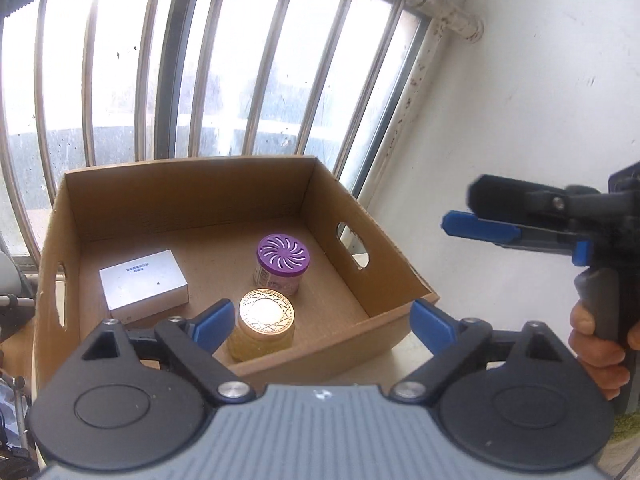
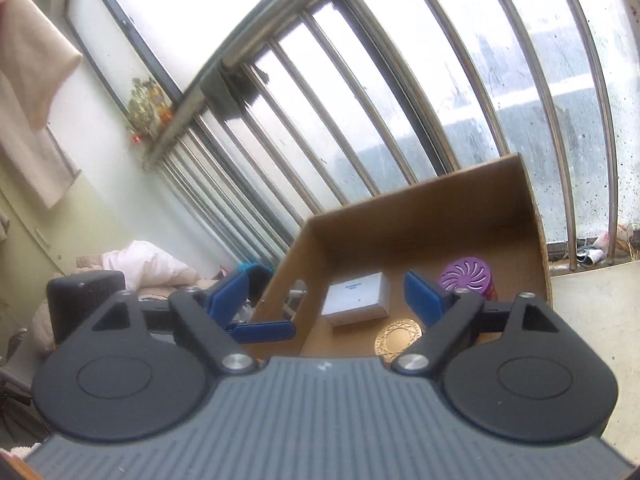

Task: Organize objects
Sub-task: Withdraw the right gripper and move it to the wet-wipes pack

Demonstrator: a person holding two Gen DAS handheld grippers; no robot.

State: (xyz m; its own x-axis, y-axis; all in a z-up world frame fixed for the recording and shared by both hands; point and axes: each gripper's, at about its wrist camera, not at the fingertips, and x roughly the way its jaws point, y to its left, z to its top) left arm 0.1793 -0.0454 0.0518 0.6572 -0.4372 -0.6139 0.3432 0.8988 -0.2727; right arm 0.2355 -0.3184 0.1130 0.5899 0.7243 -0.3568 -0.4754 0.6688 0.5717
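**Both jaws empty above the filled box**

Through my left wrist camera I am looking down into the open brown cardboard box [image 1: 224,200] standing on the pale table [image 1: 404,350] by the barred window [image 1: 200,60]. Three things are sitting on its floor: a flat white rectangular box [image 1: 142,290] to the left, a round jar with a purple slotted lid [image 1: 283,264] towards the middle, and a squat amber glass jar with a gold patterned lid [image 1: 265,326] against the near wall. My left jaws [image 1: 322,322] are standing spread wide and gripping nothing; the gold-lidded jar is showing just beside the left pad, below it and untouched. At the right edge my right jaws [image 1: 472,210] are showing side-on, carried by a hand [image 1: 596,344] on the grip.

Through my right wrist camera I am seeing the same box [image 2: 420,216] from its other side, with the white box [image 2: 356,298], the purple-lidded jar [image 2: 466,276] and the gold lid [image 2: 396,338] inside. My right jaws [image 2: 326,300] are likewise standing released and empty. One blue pad of the left jaws [image 2: 264,330] is peeking in low on the left.

I am judging that a placing step is just finishing. Next I am needing to find whatever remains outside the box, though none is visible here.
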